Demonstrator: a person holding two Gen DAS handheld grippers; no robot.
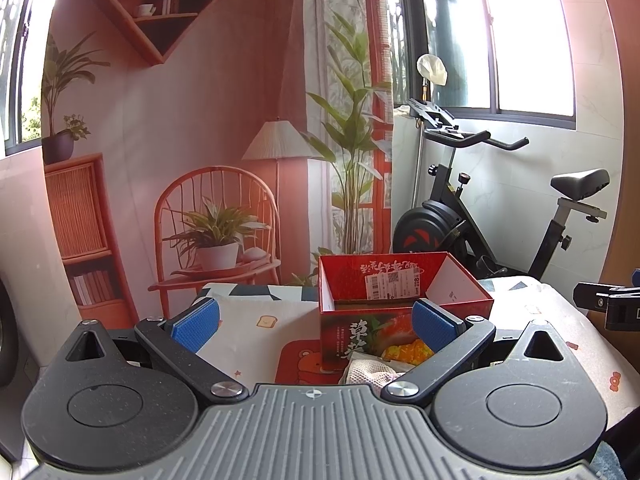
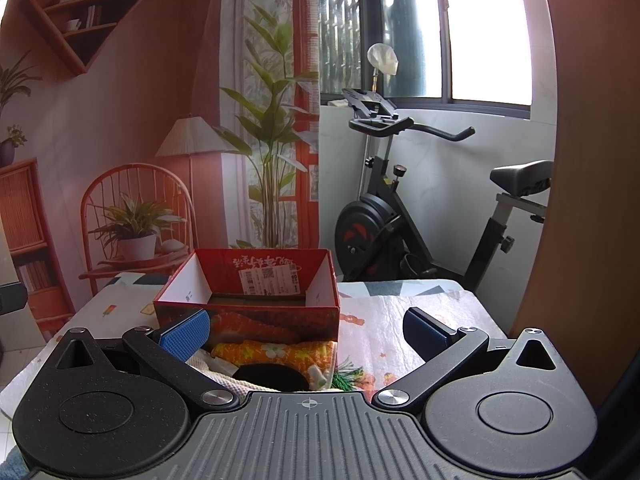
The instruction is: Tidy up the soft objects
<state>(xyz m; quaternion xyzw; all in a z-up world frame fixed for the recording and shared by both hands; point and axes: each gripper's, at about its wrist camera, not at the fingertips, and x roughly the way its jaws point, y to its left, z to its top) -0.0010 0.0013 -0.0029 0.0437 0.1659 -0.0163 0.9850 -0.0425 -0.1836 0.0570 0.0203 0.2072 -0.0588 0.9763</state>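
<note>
Both your tools spread wide, gripping nothing, soft pile just ahead of them.
Left tool [image 1: 316, 322] and right tool [image 2: 306, 334] hover low over the counter [image 2: 420, 312]. Nearest you: white knit cloth [image 1: 370, 370], black soft item [image 2: 272, 376], orange floral cloth [image 2: 280, 352] and green tassel [image 2: 346, 380], heaped together touching the front wall of the red box [image 2: 256, 292]. The box stands open-topped on the counter's patterned cover. Beyond the counter: exercise bike [image 2: 400, 208].
</note>
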